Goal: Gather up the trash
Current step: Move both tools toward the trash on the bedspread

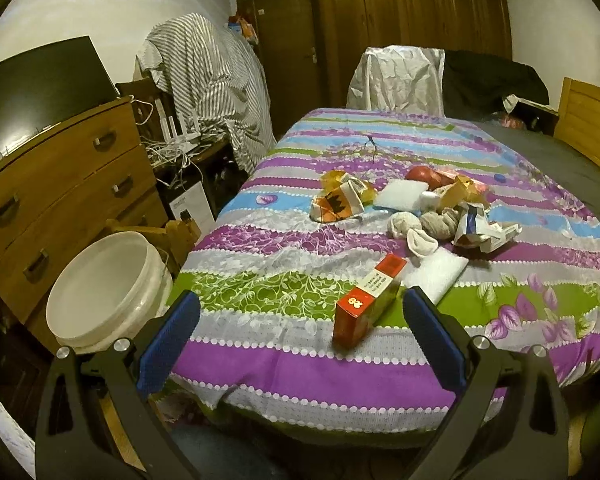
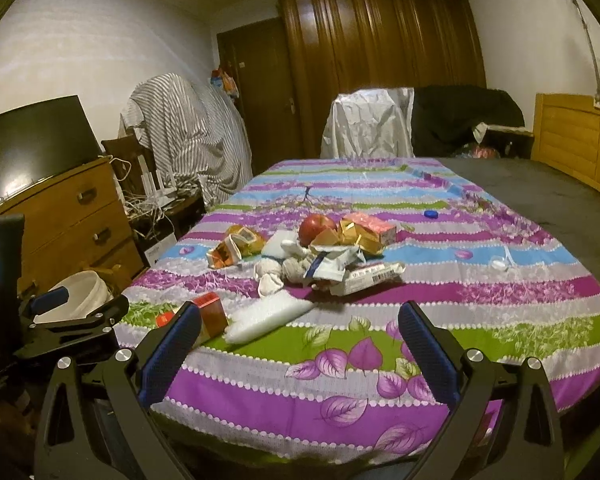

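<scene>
Your left gripper (image 1: pixel 300 312) hangs over the near edge of the bed (image 1: pixel 300 360), its blue-padded fingers (image 1: pixel 171 344) spread wide with nothing between them. Your right gripper (image 2: pixel 300 336) hangs over the same near edge, fingers (image 2: pixel 428 356) likewise wide apart and empty. Taking the red box (image 1: pixel 366 304) as the landmark: it lies on the striped sheet just beyond your left gripper's fingertips, nearer the right-hand finger, clear of both pads. Just beside it on the right lies a white foam wrap (image 1: pixel 436 274), one end touching or nearly touching the box. Beyond the box, toward the middle of the bed, sits the main trash heap: a crumpled orange and white carton (image 1: pixel 338 200) on the left side, a white foam pad (image 1: pixel 400 194) next to it, a red apple (image 1: pixel 424 176) behind, balled socks (image 1: pixel 424 226) in front, and torn blue and white packaging (image 1: pixel 482 228) on the right. Farther right of the heap a small blue cap (image 2: pixel 431 213) lies alone on the sheet. Left of the box, off the bed on the floor side, stands a white bucket (image 1: pixel 103 292), mouth open upward, just beside a wooden chest of drawers (image 1: pixel 59 184). In the right wrist view the left gripper's body (image 2: pixel 75 316) shows in front of that bucket, and the red box is partly hidden behind your right gripper's left finger.
</scene>
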Tool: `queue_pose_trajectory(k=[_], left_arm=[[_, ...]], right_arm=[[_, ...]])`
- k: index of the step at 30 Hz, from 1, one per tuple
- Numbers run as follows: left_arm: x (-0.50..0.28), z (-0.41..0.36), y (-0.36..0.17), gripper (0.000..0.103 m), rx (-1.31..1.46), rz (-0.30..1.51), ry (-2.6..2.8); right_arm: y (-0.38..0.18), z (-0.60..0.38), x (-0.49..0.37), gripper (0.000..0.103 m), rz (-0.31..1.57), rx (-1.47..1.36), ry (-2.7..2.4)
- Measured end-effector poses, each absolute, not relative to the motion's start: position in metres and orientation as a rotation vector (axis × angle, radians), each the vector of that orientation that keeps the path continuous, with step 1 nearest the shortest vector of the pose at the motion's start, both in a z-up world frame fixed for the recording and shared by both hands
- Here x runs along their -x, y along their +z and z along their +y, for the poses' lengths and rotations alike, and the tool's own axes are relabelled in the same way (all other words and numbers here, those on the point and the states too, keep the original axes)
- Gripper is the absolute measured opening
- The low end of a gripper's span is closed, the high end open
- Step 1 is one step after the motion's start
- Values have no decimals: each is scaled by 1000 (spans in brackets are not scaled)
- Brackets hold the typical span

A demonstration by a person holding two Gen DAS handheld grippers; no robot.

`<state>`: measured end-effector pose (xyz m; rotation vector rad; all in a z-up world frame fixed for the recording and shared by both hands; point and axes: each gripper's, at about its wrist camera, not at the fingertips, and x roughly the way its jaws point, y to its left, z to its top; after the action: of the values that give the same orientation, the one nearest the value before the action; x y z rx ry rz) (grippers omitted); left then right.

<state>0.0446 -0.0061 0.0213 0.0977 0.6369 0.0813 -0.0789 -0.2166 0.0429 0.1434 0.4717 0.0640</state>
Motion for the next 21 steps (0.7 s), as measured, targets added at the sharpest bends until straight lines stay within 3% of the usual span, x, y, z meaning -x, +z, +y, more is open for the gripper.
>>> queue_pose_trajectory(k=[21], left_arm=[[-50,-3,11,98,-97,668,84]], right_arm=[[19,-216,62,98,557,-175,69]])
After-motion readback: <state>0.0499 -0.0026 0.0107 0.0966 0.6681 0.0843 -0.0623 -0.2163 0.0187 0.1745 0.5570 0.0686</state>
